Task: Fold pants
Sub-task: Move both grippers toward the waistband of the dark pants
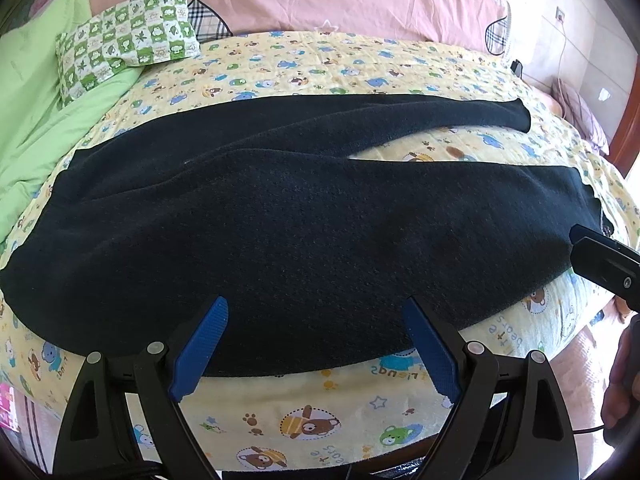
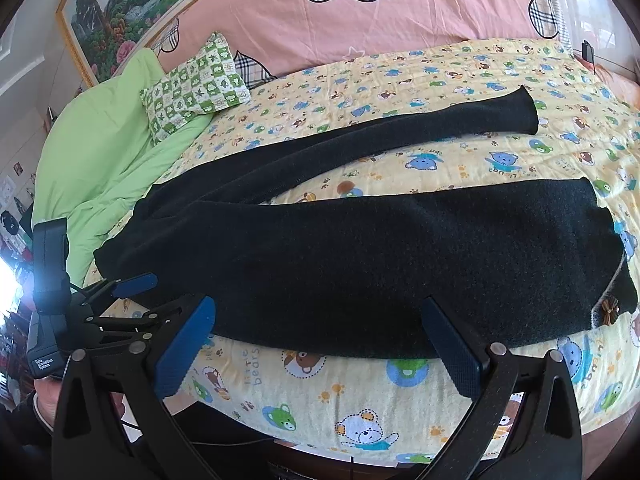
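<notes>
Approaching stage: no fold made yet. Black pants (image 1: 280, 216) lie flat along the near edge of the bed (image 1: 304, 412), legs spread in a V toward the right side, waist toward the left by the green quilt (image 1: 36, 112). Left gripper (image 1: 316, 344) and right gripper (image 2: 320, 344) both hover over the near leg, jaws wide, nothing held. Next move, est.: lower each gripper to the near leg's edge, pinch fabric, carry it over onto the far leg.
</notes>
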The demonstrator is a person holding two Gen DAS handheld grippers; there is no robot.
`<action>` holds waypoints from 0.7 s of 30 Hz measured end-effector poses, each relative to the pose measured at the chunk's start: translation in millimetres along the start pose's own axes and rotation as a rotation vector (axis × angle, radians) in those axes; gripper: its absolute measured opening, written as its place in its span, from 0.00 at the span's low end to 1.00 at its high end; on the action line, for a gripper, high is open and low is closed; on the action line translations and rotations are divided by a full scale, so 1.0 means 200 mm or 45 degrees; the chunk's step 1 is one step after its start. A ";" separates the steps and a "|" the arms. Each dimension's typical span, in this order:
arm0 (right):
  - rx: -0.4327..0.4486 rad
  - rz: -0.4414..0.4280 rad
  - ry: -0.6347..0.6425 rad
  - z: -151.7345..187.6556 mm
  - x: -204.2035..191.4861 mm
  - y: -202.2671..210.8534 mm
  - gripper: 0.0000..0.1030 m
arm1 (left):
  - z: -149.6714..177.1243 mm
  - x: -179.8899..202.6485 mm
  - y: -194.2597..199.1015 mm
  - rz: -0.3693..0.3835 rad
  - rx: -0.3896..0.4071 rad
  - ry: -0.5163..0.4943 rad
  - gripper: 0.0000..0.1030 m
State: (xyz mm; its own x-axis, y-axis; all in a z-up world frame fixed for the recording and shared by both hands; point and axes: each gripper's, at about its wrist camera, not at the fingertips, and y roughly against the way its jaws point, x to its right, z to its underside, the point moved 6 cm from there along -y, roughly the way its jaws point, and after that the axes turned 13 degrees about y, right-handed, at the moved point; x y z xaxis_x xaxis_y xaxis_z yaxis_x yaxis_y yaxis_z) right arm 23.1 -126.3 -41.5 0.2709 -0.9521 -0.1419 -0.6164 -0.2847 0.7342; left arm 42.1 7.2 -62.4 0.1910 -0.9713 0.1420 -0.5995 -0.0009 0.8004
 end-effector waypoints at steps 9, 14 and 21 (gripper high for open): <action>0.011 -0.015 -0.012 0.00 -0.01 0.01 1.00 | 0.00 0.00 -0.01 0.004 -0.010 0.003 0.88; 0.029 -0.017 -0.003 0.02 0.00 0.00 1.00 | 0.00 0.01 -0.01 0.012 -0.019 0.005 0.88; 0.085 -0.076 -0.057 0.01 0.05 -0.02 1.00 | -0.03 0.01 -0.03 0.042 -0.032 0.005 0.88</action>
State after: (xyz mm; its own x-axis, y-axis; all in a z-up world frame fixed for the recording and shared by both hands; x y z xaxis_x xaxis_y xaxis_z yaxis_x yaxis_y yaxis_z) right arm 26.0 -134.3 -46.5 0.2762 -0.9369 -0.2142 -0.6484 -0.3462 0.6780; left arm 50.3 6.5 -63.1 0.1744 -0.9698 0.1705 -0.5857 0.0370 0.8097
